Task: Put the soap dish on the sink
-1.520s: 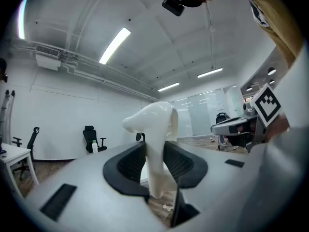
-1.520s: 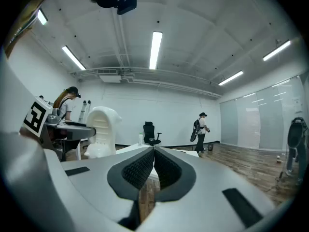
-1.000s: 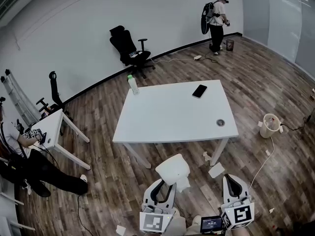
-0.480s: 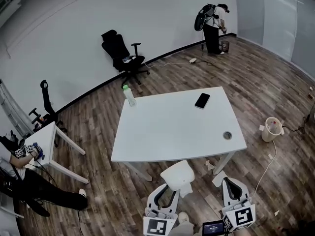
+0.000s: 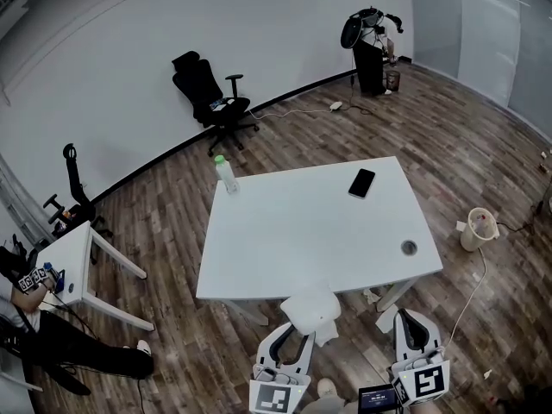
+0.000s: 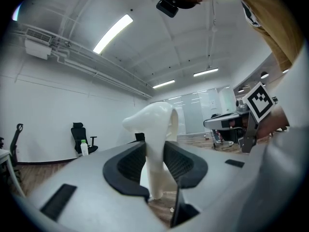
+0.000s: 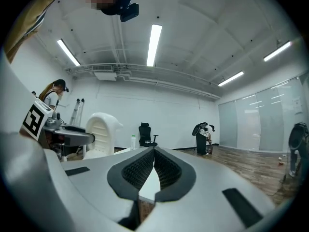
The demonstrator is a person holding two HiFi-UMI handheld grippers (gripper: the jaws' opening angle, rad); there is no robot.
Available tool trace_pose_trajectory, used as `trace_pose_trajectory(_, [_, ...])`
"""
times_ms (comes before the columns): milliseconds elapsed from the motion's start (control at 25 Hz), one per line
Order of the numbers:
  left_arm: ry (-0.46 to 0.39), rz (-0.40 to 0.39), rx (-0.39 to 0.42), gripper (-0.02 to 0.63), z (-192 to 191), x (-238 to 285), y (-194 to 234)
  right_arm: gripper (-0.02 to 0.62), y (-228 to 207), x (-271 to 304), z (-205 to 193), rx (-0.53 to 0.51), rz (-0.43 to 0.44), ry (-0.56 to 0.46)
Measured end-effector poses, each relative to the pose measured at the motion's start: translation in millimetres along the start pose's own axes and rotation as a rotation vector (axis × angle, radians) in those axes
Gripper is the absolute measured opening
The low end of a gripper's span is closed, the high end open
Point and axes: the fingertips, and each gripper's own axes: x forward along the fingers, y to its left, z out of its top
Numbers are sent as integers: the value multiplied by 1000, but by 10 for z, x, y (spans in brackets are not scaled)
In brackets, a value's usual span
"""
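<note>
The soap dish (image 5: 310,310) is a white ribbed plastic piece, and it stands upright in my left gripper (image 5: 291,333), which is shut on its lower edge. In the left gripper view the soap dish (image 6: 155,129) rises between the dark pads of the left gripper (image 6: 154,154). My right gripper (image 5: 412,326) is held at the lower right, shut with nothing in it; in the right gripper view its pads (image 7: 145,164) meet, and the soap dish (image 7: 101,132) shows to the left. Both grippers are just short of the white table's (image 5: 285,231) near edge. No sink is in view.
On the table lie a black phone (image 5: 362,182) and a green-capped bottle (image 5: 226,173); a cable hole (image 5: 409,247) is near its right corner. A black office chair (image 5: 207,89), a small table (image 5: 73,266), a bin (image 5: 476,227) and two people (image 5: 371,50) stand around.
The view and both grippers have moved toward the white table; its near edge now lies right at the held soap dish. Both grips are unchanged.
</note>
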Motion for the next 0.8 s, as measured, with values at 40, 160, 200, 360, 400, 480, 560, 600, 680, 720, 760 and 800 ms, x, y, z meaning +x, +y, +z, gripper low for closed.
trace_pose_trajectory(40, [3, -4, -1, 120, -17, 24, 16, 9, 8, 38, 9, 1, 0, -3])
trace_pose_trajectory(160, [6, -17, -7, 120, -63, 100, 42, 9, 35, 128, 16, 15, 15, -2])
trace_pose_trajectory(200, [9, -18, -14, 120, -74, 125, 53, 9, 50, 154, 20, 18, 24, -2])
trace_pose_trajectory(360, [17, -18, -17, 120, -71, 238, 110, 9, 72, 284, 36, 21, 47, -5])
trace_pose_trajectory(400, [16, -19, -8, 120, -60, 272, 126, 9, 57, 333, 34, 21, 51, -5])
trace_pose_trajectory(480, [12, -20, 10, 120, -36, 350, 169, 9, 3, 461, 35, 24, 56, -8])
trace_pose_trajectory(560, [7, -12, 16, 120, -24, 442, 235, 9, -50, 607, 45, 25, 61, -12])
trace_pose_trajectory(600, [5, -4, 15, 120, -24, 494, 278, 9, -70, 682, 50, 24, 66, -13])
trace_pose_trajectory(680, [13, 13, 11, 120, -31, 612, 368, 9, -108, 843, 60, 22, 81, -17])
trace_pose_trajectory(720, [17, 22, 9, 120, -29, 683, 406, 9, -135, 923, 67, 22, 88, -19])
trace_pose_trajectory(760, [18, 27, 8, 120, -20, 761, 437, 9, -171, 998, 74, 23, 92, -21])
trace_pose_trajectory(800, [17, 30, 8, 120, -7, 841, 464, 9, -214, 1070, 80, 23, 94, -23])
